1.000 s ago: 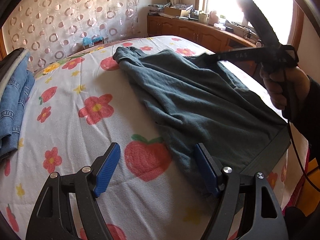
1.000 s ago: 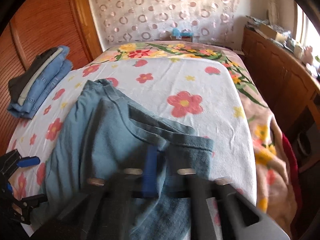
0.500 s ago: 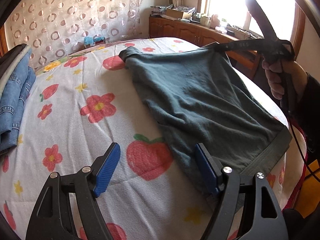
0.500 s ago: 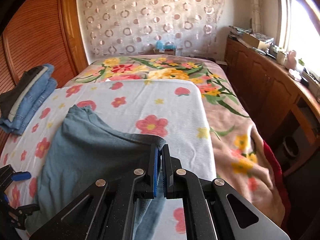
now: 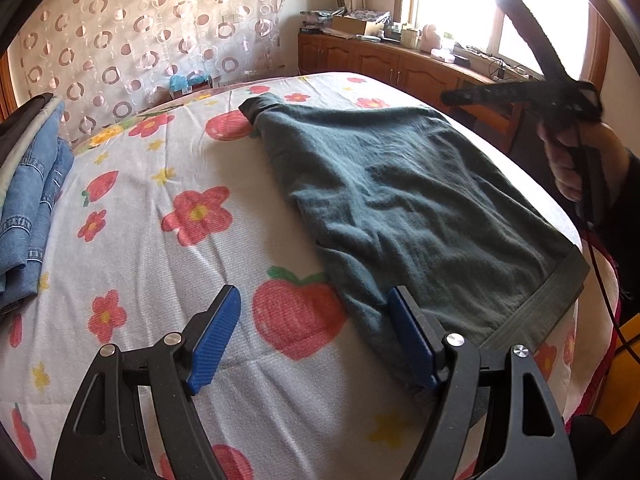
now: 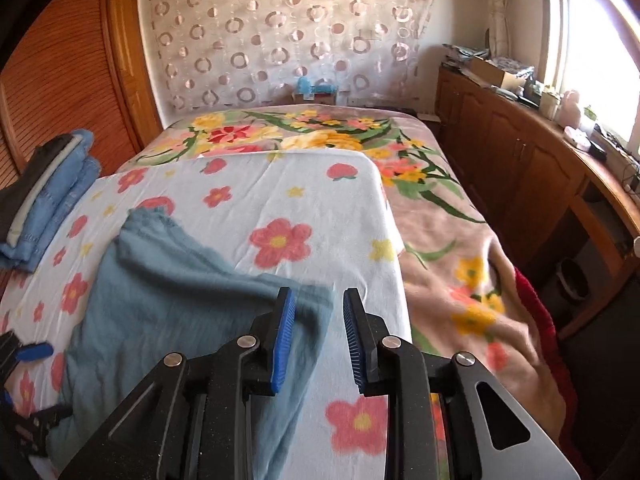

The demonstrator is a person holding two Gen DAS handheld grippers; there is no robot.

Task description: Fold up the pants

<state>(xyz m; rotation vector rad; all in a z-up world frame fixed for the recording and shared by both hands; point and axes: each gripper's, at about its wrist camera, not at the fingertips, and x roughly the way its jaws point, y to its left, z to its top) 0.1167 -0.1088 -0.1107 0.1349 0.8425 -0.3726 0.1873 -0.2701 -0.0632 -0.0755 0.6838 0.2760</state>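
Two grippers hang over the teal cotton pants [image 5: 404, 208] lying flat on the flowered white sheet [image 5: 152, 248]. Left gripper [image 5: 316, 336] fingers spread wide at the waistband, 5 o'clock; right gripper [image 6: 319, 336] fingers parted, holding nothing, at 1 o'clock.

Teal pants [image 5: 404, 200] lie on a white sheet [image 5: 160, 280] with red flowers; folded blue jeans [image 5: 36, 200] sit left of the blue-padded jaws.

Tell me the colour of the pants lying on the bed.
Dark teal, a greyish blue-green; the pants show best in the left wrist view.
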